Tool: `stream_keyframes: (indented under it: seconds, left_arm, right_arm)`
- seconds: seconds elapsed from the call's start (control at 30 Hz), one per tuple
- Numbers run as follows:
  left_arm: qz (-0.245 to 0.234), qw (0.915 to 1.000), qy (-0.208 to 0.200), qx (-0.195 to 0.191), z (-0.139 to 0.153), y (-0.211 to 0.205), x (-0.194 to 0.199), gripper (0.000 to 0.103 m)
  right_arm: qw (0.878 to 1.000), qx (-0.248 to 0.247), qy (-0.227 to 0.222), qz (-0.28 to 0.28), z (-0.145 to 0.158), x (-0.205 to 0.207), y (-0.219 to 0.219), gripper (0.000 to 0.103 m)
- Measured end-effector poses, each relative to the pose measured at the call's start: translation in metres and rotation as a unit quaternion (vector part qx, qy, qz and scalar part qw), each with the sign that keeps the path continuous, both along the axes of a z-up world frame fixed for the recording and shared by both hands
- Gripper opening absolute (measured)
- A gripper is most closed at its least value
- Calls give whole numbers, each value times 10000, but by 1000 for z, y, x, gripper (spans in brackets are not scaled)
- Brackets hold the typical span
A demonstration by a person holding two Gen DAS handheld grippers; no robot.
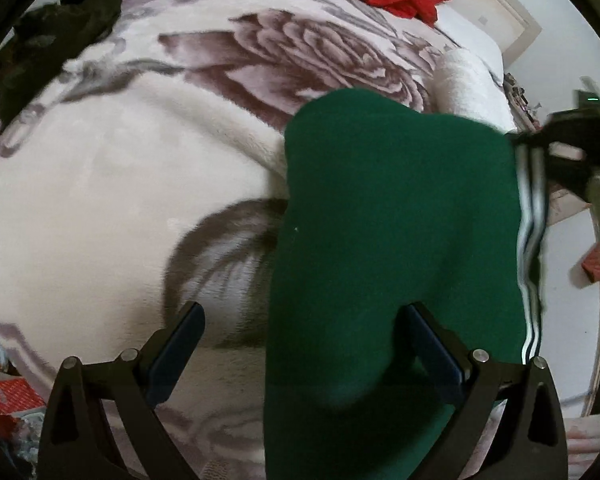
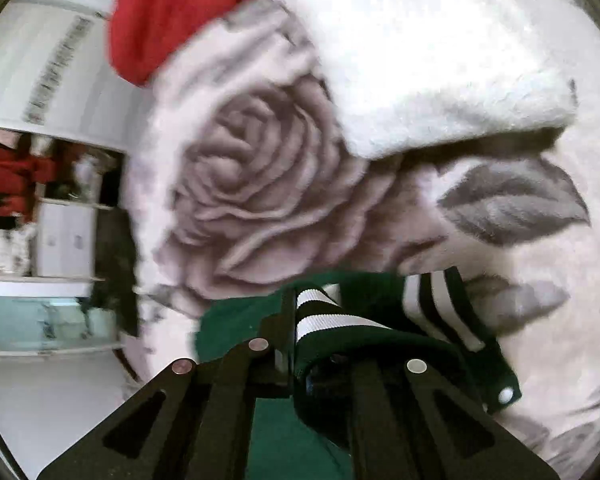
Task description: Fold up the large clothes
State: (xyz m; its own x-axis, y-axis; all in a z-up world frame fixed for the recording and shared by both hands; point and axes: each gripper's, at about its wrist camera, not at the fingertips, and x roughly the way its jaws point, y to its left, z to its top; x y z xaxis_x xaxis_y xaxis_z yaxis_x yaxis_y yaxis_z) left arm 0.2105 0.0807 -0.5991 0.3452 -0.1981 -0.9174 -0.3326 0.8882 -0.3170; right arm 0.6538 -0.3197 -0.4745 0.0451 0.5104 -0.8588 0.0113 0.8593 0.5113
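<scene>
My left gripper (image 1: 300, 344) sits at the bottom centre of the left wrist view with its jaws spread wide apart and nothing between them. The green garment (image 1: 396, 248) fills the lower right of that frame, draped over the floral blanket (image 1: 100, 208); its fabric passes in front of my right-hand finger pad. A striped cuff (image 1: 534, 216), black and white, runs down the garment's right edge. At the far right edge my right gripper (image 1: 568, 152) is blurred.

In the right wrist view, my right gripper (image 2: 296, 344) occupies the bottom centre with its jaws closed onto the striped cuff (image 2: 332, 320), which folds over the fingers. The green garment (image 2: 240, 320) lies just beyond. A red cloth (image 2: 172, 20) rests at the upper left, and a white fleece (image 2: 440, 72) lies across the upper right on the floral blanket (image 2: 260, 184).
</scene>
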Motion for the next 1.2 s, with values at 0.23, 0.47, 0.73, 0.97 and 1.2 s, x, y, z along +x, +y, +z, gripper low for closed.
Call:
stream_keyframes:
  seconds: [0.23, 0.47, 0.73, 0.97, 1.2]
  left_arm:
    - [-41, 9997, 245, -25, -22, 5, -6, 103]
    - [112, 9994, 322, -4, -17, 7, -16, 103]
    - [119, 9975, 374, 592, 6, -12, -24, 103]
    - [250, 9945, 443, 915, 22, -31, -27, 103]
    - [275, 9797, 982, 1725, -3, -45, -26, 103]
  right_arm:
    - [9964, 315, 771, 127, -11, -57, -24, 62]
    - [9894, 129, 1284, 665, -48, -176, -52, 66]
    - [9919, 700, 998, 347, -62, -215, -44, 0]
    - [9911, 803, 954, 459, -19, -221, -84, 4]
    - [9837, 415, 1517, 870, -115, -224, -59, 69]
